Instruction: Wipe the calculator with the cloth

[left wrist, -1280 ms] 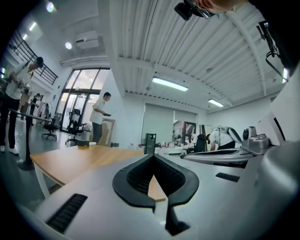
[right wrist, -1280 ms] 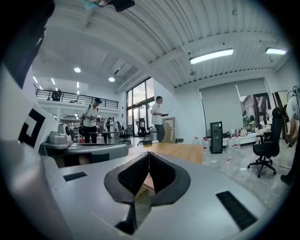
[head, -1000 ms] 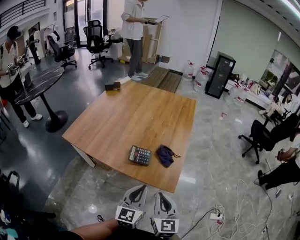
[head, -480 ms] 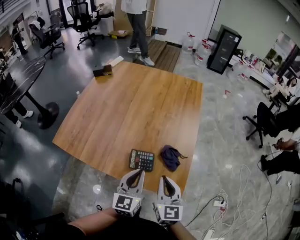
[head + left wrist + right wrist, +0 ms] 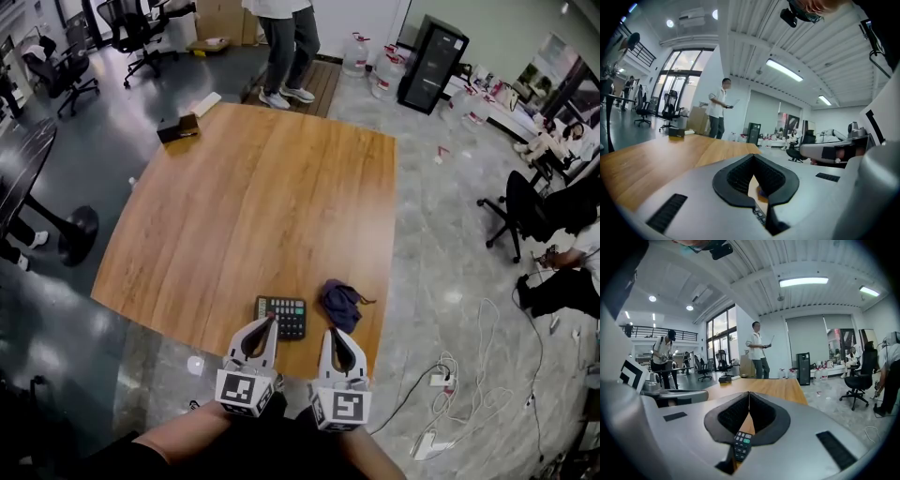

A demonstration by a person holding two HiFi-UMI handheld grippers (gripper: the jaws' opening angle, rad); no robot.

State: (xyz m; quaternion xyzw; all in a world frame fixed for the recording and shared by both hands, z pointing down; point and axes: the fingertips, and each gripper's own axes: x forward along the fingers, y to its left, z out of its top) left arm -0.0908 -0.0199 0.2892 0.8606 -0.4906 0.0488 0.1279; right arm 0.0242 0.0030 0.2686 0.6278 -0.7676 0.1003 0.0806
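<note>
One wooden table [image 5: 253, 206]. On it: one calculator [image 5: 281, 317], one cloth [image 5: 341, 303] and one dark box [image 5: 177, 127]. Two grippers: the left gripper [image 5: 270, 322] and the right gripper [image 5: 332, 334]. One round dark table [image 5: 23, 159] off to the side. Three office chairs [image 5: 58, 73] [image 5: 133, 23] [image 5: 521, 214]. One black cabinet [image 5: 433, 64]. One person [image 5: 291, 37] standing beyond the wooden table.

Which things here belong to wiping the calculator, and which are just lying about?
For the job: calculator, cloth, left gripper and right gripper, both shut and empty.

Lying about: dark box at the table's far corner, water jugs, power strip on the floor, office chairs.
</note>
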